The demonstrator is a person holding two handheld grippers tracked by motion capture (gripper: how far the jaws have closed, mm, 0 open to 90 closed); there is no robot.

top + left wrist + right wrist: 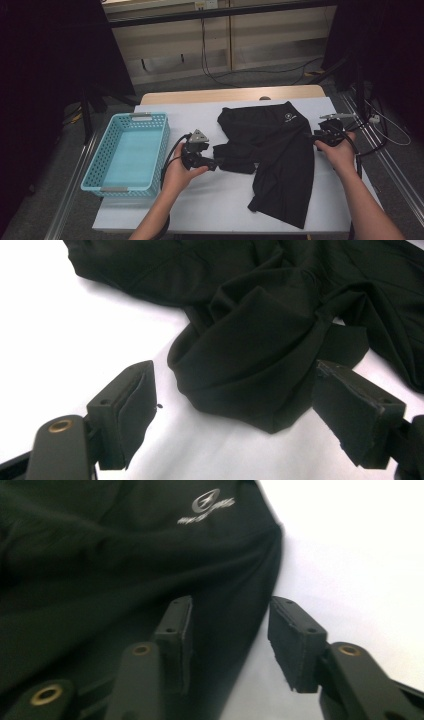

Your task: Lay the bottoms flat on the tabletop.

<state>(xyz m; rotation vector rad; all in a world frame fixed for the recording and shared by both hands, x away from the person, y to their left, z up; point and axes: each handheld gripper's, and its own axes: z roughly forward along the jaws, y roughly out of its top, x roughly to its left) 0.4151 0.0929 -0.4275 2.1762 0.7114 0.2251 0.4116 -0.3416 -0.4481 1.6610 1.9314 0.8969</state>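
Black shorts (280, 155) are lying spread on the white tabletop (210, 200), right of centre. Long axis is running from the far waistband edge near the table's back down toward the near edge, tilted slightly to the right; one leg is ending in a pointed hem near the front edge. The other leg is bunching into a rumpled fold at the garment's left side. Fabric is looking thin, smooth, matte, draping in soft creases. A small pale logo (206, 503) is showing near the waistband on the far right corner.

Left gripper (214, 163) is sitting at the bunched fold, jaws standing wide apart; in the left gripper view the folded cloth (260, 370) is lying between and ahead of the flat dark pads (135, 405), not pinched by them.

Right gripper (316, 136) is sitting at the shorts' right edge, jaws parted to a middling gap. In the right gripper view one pad (180, 635) is lying over the black cloth, the other over bare white table, the garment's edge running between them, nothing clamped.

A light blue plastic basket (95, 175), rectangular with perforated walls, is standing at the table's left, well apart from the shorts
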